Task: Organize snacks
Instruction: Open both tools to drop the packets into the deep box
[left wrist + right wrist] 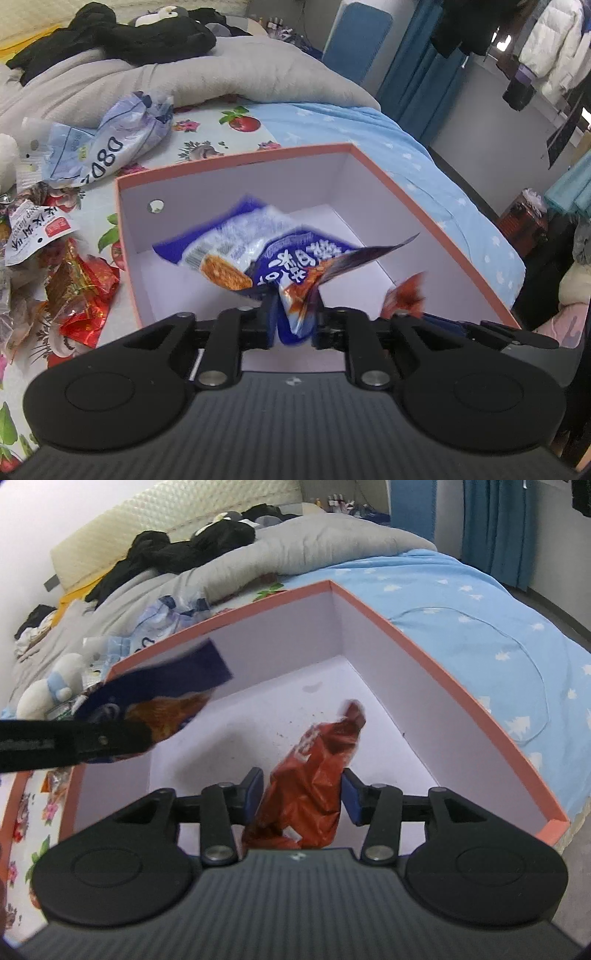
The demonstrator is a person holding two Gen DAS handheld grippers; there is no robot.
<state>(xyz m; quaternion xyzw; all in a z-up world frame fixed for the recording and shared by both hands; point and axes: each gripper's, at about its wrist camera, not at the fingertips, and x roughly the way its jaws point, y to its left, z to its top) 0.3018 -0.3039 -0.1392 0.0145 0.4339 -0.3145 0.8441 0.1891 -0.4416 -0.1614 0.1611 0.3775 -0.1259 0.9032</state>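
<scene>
Left wrist view: your left claw (pixel 293 317) hangs over the near edge of the box (pixel 236 162), pointing down into it; the blue pack (pixel 255 254) sits between its jaws, its lower corner in the gap and the rest fanning out ahead over the box floor; the pack is blurred, and you cannot tell whether the pads press on it or merely flank it. Beyond the box's left wall, loose snacks lie on the flowered sheet (pixel 221 140): a red wrapper (pixel 85 295) nearest that wall, a white packet (pixel 33 232) further left, a pale blue bag (pixel 110 147) past the box's far left corner; a grey quilt (pixel 221 70) runs behind the box, with black clothes (pixel 122 37) on top of it.

Right wrist view: your right claw (pixel 301 797) is also above the box's near side, over its white floor (pixel 258 720); the red pack (pixel 314 775) stands between the blue pads (pixel 255 794), stretching from the claw's body forward toward the box's far right corner; the jaws are partly spread; the left pad lies against the pack's side, while a thin gap shows by the right pad, so you cannot tell if it is pinched. The left claw reaches in over the box's left wall with the blue pack at its tip; the light blue sheet (pixel 480 627) lies to the right of the box.
</scene>
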